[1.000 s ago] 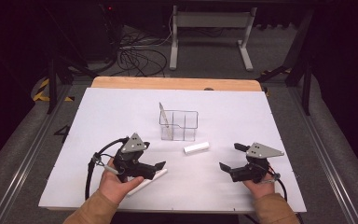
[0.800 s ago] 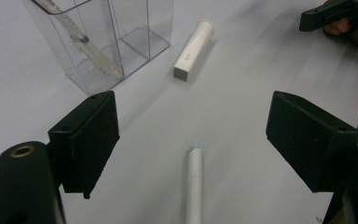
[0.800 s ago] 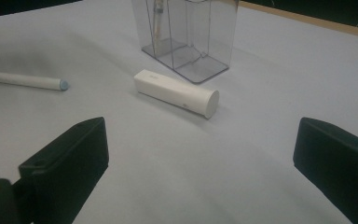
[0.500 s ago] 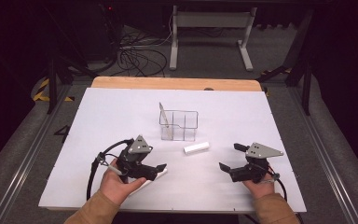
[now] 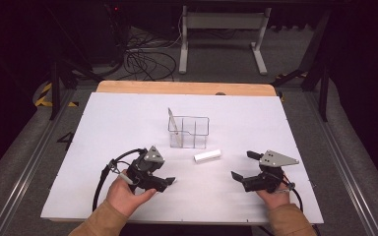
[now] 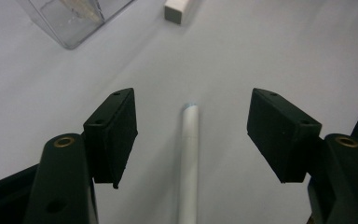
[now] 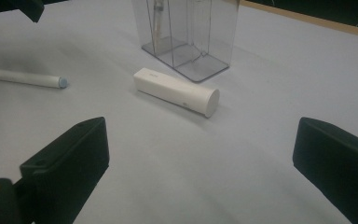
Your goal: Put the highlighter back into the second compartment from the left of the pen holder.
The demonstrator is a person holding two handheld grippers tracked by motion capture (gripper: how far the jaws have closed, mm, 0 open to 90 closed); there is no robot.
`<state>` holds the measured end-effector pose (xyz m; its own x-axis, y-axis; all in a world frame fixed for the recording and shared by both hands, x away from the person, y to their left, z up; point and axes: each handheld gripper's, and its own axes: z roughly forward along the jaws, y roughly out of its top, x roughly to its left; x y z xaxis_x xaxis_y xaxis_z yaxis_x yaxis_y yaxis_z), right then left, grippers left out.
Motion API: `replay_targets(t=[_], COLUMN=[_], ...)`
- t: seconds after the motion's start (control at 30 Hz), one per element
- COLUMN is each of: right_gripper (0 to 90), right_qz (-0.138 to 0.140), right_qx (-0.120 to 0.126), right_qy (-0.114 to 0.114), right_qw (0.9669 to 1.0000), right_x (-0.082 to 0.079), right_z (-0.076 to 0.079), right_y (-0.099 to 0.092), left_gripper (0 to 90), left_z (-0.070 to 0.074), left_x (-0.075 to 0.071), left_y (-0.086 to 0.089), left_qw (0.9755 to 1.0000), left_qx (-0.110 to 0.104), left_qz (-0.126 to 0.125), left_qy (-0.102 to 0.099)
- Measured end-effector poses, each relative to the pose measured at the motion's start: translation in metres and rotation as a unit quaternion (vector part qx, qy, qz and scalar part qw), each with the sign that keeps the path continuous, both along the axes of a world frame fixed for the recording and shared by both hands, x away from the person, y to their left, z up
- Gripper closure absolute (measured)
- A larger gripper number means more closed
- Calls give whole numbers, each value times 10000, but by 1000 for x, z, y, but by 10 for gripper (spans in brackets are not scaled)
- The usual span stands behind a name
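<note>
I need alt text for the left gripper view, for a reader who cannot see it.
A white pen lies on the white table between the left gripper's two black jaws, which have just been closing but do not touch it. Beyond stand a clear plastic organizer and a white cap-like tube.

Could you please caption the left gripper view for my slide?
Left gripper closing, jaws astride a slim white pen lying untouched on the white table.

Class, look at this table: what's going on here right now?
A person holds a gripper in each hand. The left gripper sits over a white pen lying on the table; its jaws have just been closing but do not touch it. The right gripper waits open near a white tube and a clear organizer.
</note>
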<state>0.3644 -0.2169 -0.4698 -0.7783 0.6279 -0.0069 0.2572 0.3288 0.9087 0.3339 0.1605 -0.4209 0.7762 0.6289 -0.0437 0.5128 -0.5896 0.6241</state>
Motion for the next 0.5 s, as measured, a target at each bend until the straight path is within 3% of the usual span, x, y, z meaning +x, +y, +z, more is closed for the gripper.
replay_targets(t=[0.33,0.5], right_gripper=[41,41], right_qz=[12,22], right_qx=[-18,-33], right_qy=[-4,-8], right_qw=[10000,10000], right_x=[0,0], right_z=[0,0], right_y=[1,1], left_gripper=[398,434], left_z=[-7,-14], left_x=[2,4], left_y=[-7,-16], left_qw=[9989,9966], left_qx=[428,708], left_qz=[-90,-113], left_qy=[184,408])
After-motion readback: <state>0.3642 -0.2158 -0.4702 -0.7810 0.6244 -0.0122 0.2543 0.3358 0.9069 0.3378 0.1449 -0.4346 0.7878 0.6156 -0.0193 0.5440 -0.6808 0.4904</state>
